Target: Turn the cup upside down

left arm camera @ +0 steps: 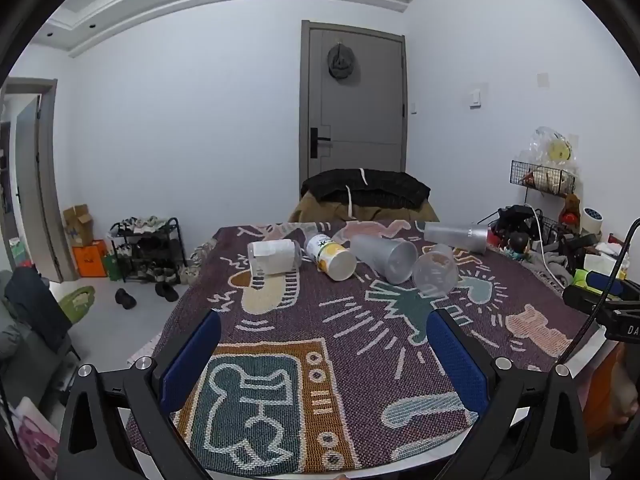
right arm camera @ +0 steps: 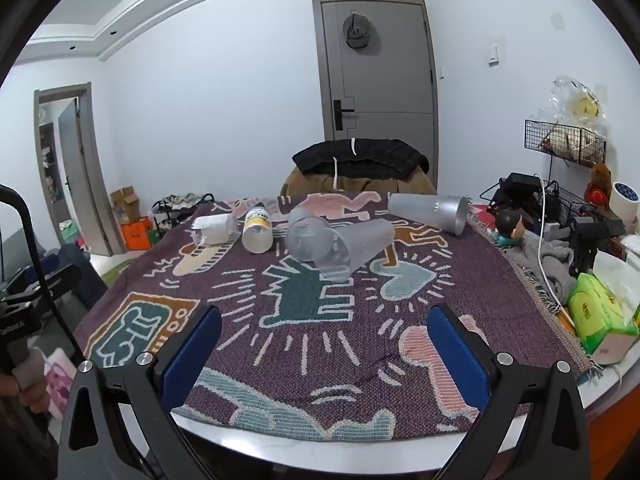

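Right wrist view shows five cups lying on their sides at the far half of the table [right arm camera: 400, 436], the nearest a frosted cup [right arm camera: 356, 250] on the patterned cloth [right arm camera: 320, 320]; none stands mouth-down, so the flipping looks unstarted (my reading). Both the right gripper [right arm camera: 324, 336] and left gripper [left arm camera: 323, 342] have fingers spread wide, holding nothing, well short of the cups.

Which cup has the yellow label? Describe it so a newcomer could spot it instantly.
Start at the patterned woven tablecloth and look to its far edge, where five cups lie on their sides. Second from the left is the white cup with the yellow label, open mouth toward the camera. Its neighbours are clear or frosted.
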